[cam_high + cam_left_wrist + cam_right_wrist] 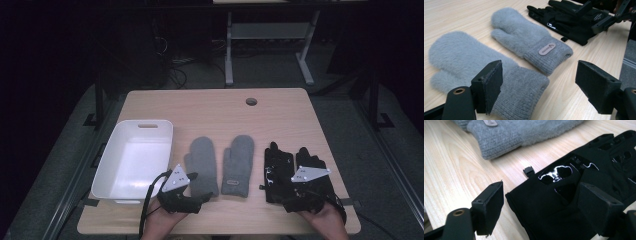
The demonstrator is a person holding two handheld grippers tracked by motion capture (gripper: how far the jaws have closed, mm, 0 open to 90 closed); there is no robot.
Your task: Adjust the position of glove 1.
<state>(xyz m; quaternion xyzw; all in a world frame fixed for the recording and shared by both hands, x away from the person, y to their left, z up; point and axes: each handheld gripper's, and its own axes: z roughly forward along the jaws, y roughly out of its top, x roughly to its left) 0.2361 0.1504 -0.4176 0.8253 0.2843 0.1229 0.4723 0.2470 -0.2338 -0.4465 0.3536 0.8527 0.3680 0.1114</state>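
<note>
Two grey fuzzy mittens lie side by side mid-table, the left mitten (201, 165) (461, 57) and the right mitten (238, 164) (524, 35), which has a small label on its cuff. To their right lies a pair of black gloves (290, 172) (571, 22). My left gripper (199, 188) (540, 70) is open at the left mitten's cuff, its jaws wide on either side and not pressing it. My right gripper (296, 194) (541, 188) is open low over the cuff of the nearer black glove (554, 202). The right mitten's cuff (506, 135) lies beyond it.
A white plastic bin (116, 150) sits at the table's left, with nothing in it. A round cable hole (251, 101) is near the far edge. Bare wood (215, 112) lies behind the mittens and gloves. A hand holds each gripper at the near edge.
</note>
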